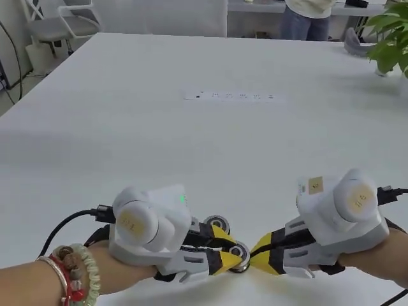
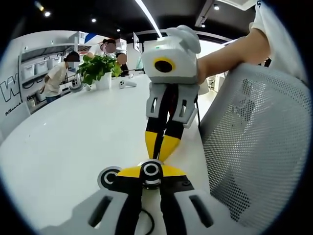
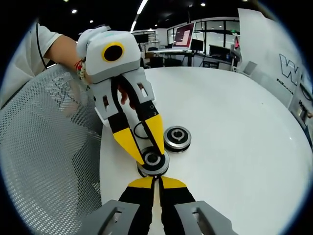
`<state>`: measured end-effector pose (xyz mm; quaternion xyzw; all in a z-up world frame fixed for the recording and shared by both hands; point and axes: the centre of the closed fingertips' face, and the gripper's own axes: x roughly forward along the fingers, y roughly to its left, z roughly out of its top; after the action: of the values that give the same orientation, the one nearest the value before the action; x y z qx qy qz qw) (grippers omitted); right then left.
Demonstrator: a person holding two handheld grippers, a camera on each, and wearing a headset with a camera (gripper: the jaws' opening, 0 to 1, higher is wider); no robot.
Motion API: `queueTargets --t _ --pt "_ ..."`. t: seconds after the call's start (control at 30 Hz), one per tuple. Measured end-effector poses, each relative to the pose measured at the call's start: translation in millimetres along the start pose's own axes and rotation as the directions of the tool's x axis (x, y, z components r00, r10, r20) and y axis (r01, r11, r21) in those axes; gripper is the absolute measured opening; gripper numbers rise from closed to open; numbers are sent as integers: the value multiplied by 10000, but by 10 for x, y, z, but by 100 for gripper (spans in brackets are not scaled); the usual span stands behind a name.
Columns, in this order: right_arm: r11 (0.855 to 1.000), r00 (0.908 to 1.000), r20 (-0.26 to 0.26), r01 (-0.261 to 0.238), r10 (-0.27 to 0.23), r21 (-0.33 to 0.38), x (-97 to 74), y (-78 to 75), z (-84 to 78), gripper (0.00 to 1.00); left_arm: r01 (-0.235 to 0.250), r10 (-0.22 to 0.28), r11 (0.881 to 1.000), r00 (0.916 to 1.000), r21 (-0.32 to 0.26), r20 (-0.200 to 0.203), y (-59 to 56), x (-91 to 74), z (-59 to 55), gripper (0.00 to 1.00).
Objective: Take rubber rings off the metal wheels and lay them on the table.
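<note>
A small metal wheel (image 3: 153,160) is seen at the lower middle of the right gripper view, lying flat on the white bench (image 1: 191,140). A second wheel (image 3: 177,138) lies just beside it, up and to the right. The left gripper (image 2: 150,171) is clamped across the nearer wheel, with one yellow jaw tip set on either side of it. The right gripper (image 3: 157,182) is brought to the same wheel from the opposite side. Its jaws are drawn together at the wheel's edge, but whether any rubber is pinched between them cannot be told. A dark band round the wheel's rim is taken to be the rubber ring (image 3: 145,170), so the ring is judged to be not yet off. The wheel is judged to be stiff, smooth and fairly heavy for its size, so it is best steadied across its width, as is done here. The ring is judged to be soft, stretchy and tight in its seat. It is best taken at one point of its outer edge and peeled up and over the rim, since a shallow pinch is likely to slip off.
</note>
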<state>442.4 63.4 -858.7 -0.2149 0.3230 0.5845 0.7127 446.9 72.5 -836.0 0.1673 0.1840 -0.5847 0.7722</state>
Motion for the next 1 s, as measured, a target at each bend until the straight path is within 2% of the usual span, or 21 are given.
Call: queueTargets --t 0.2,0.37,0.43,0.47,0.6,0.67,0.73,0.8,1.0 --pt "9942 9998 209 -83 61 1074 3 -22 -6 0 11 -9 10000 9999 -88 138 6 -2 -3 7" --pt "9904 9999 113 -2 -14 1382 10 -17 -2 0 -16 19 9999 9998 -144 202 12 -5 -3 7" --pt "9846 9997 225 -4 -36 1751 11 -22 3 0 -20 24 9999 9998 -162 215 11 -4 -1 7" --pt "9763 9998 200 -7 -37 2162 7 -14 -4 0 -16 20 9998 9997 -183 224 10 -5 -2 7" --pt "9763 9999 129 -52 25 2164 8 -18 1 0 -8 11 9999 9997 -159 238 13 -3 -4 7" --pt "9709 9999 126 -95 67 2391 8 -28 -1 0 -1 5 9999 9997 -161 262 14 -3 -3 7" --pt "9586 9998 172 -163 119 2843 6 -32 -5 0 36 -32 9999 9997 -161 253 16 -4 -3 7" --pt "9591 9997 220 -183 126 2824 7 -34 -7 0 78 -75 9999 9998 -137 203 18 -4 -4 7" --pt "9387 9994 309 -259 163 3439 -23 -53 -1 0 116 -114 9999 9998 -111 185 18 -8 -3 7"
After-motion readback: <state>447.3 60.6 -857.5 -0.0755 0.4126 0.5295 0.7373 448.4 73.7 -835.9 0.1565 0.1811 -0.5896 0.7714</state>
